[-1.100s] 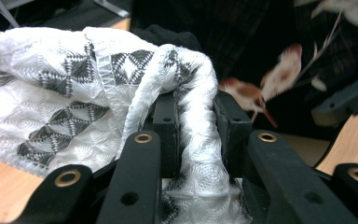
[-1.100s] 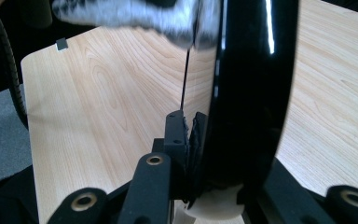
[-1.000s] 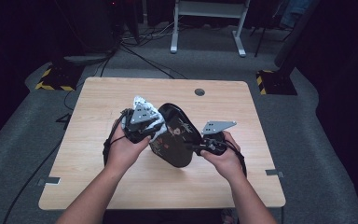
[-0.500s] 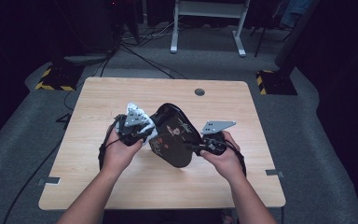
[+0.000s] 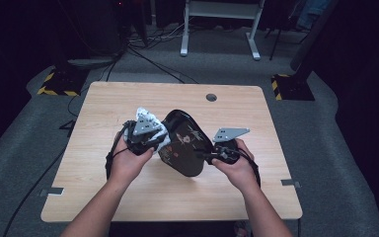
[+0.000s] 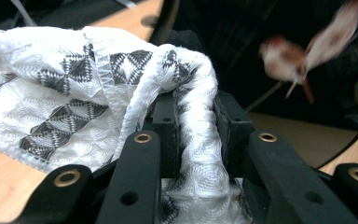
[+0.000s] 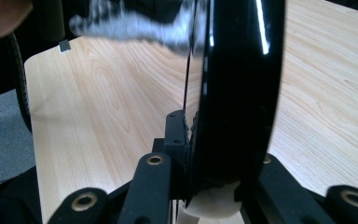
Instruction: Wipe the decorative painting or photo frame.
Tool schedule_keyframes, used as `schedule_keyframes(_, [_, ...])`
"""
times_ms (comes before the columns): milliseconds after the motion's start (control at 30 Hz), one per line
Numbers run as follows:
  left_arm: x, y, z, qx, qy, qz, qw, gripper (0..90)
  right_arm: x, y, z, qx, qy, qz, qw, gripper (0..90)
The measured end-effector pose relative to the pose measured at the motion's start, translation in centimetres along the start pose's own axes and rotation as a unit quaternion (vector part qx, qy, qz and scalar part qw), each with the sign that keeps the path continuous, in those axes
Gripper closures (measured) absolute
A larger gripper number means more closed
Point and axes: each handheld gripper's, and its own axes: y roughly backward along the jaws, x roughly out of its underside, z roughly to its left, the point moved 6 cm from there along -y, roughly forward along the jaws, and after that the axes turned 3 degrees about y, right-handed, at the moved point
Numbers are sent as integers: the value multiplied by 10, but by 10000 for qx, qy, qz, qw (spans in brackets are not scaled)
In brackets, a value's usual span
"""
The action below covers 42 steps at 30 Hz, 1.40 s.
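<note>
We are holding the black plate [image 5: 185, 145] tilted above mid-table, its rim clamped in the right gripper [image 5: 212, 155]. The left gripper [image 5: 153, 143] is gripping a bunched white cloth [image 6: 121, 88], pressing against the plate's left face; its long axis is running near-right to far-left.

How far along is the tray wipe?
Done: both grips are set. The right gripper clamps the black tray on edge above the table; the left gripper pinches the white cloth. In hand: cloth against the tray. Left: wiping and putting down.
</note>
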Motion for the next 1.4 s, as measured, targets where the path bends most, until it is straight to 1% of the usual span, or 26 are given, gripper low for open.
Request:
schedule_keyframes(100, [3, -4, 5, 25, 102, -41, 9999, 738, 0, 0, 0, -35, -48, -14, 10000, 783])
schedule_keyframes(133, [8, -6, 8, -49, 115, 3, 9999, 738, 0, 0, 0, -44, -67, -20, 10000, 783])
schedule_keyframes(200, [15, -9, 11, -99, 155, 84, 9998, 738, 1, 0, 0, -49, -63, -19, 10000, 782])
schedule_keyframes(233, [21, -12, 14, -83, 234, 152, 9996, 738, 1, 0, -1, -49, -49, -13, 10000, 782])
schedule_keyframes(300, [29, -16, 19, -78, 346, 194, 9992, 738, 1, 0, -1, -67, -70, -18, 10000, 780])
schedule_keyframes(333, [29, -16, 19, -78, 346, 194, 9992, 738, 1, 0, -1, -67, -70, -18, 10000, 780])
schedule_keyframes(367, [33, -18, 22, -71, 393, 215, 9990, 738, 0, 0, -1, -67, -77, -22, 9999, 778])
schedule_keyframes(433, [37, -21, 24, -88, 400, 256, 9988, 738, 0, 0, -1, -66, -80, -22, 9999, 777])
schedule_keyframes(500, [43, -24, 23, -63, 470, 359, 9982, 737, 0, 0, -1, -72, -94, -28, 9999, 776])
schedule_keyframes(533, [43, -25, 24, -55, 443, 366, 9983, 737, 0, 0, -1, -71, -97, -29, 9999, 776])
schedule_keyframes(600, [41, -23, 24, -39, 456, 383, 9982, 736, 0, 0, -1, -58, -92, -27, 9999, 778])
schedule_keyframes(667, [35, -21, 23, -69, 382, 353, 9986, 734, 0, 0, -1, -28, -78, -18, 10000, 779])
schedule_keyframes(767, [22, -14, 20, -78, 241, 204, 9995, 733, 0, 0, -1, -18, -86, -19, 10000, 780])
schedule_keyframes(833, [13, -9, 17, -51, 198, 94, 9997, 733, 0, 0, -2, -21, -91, -14, 10000, 781])
schedule_keyframes(867, [13, -9, 17, -51, 198, 94, 9997, 733, 0, 0, -2, -26, -94, -21, 10000, 781])
schedule_keyframes(900, [8, -6, 14, -39, 166, 7, 9999, 733, 0, 0, -2, -34, -99, -25, 9999, 781])
schedule_keyframes(967, [7, -6, 12, -28, 146, 1, 9999, 732, 0, 0, -2, -35, -98, -26, 9999, 781])
schedule_keyframes(1000, [8, -7, 11, -31, 117, 9, 9999, 731, 0, 0, -1, -38, -107, -28, 9999, 781])
schedule_keyframes(1067, [14, -12, 10, 40, 164, 55, 9998, 731, 1, 0, -2, -38, -108, -26, 9999, 780])
schedule_keyframes(1100, [17, -13, 10, 54, 155, 109, 9998, 731, 1, 0, -2, -43, -116, -32, 9999, 779])
schedule_keyframes(1167, [27, -20, 9, 100, 268, 212, 9994, 730, 1, 1, -2, -47, -127, -32, 9999, 778])
schedule_keyframes(1200, [31, -22, 9, 96, 261, 244, 9993, 729, 1, 1, -2, -45, -125, -31, 9999, 777])
schedule_keyframes(1233, [36, -25, 9, 136, 299, 302, 9990, 728, 1, 1, -2, -47, -127, -30, 9999, 776])
schedule_keyframes(1300, [43, -29, 8, 124, 312, 386, 9987, 727, 1, 1, -2, -57, -138, -33, 9999, 776])
schedule_keyframes(1367, [43, -28, 8, 97, 262, 422, 9987, 727, 1, 1, -2, -56, -138, -34, 9999, 777])
schedule_keyframes(1400, [41, -28, 6, 99, 279, 444, 9986, 727, 1, 1, -2, -57, -138, -35, 9999, 778])
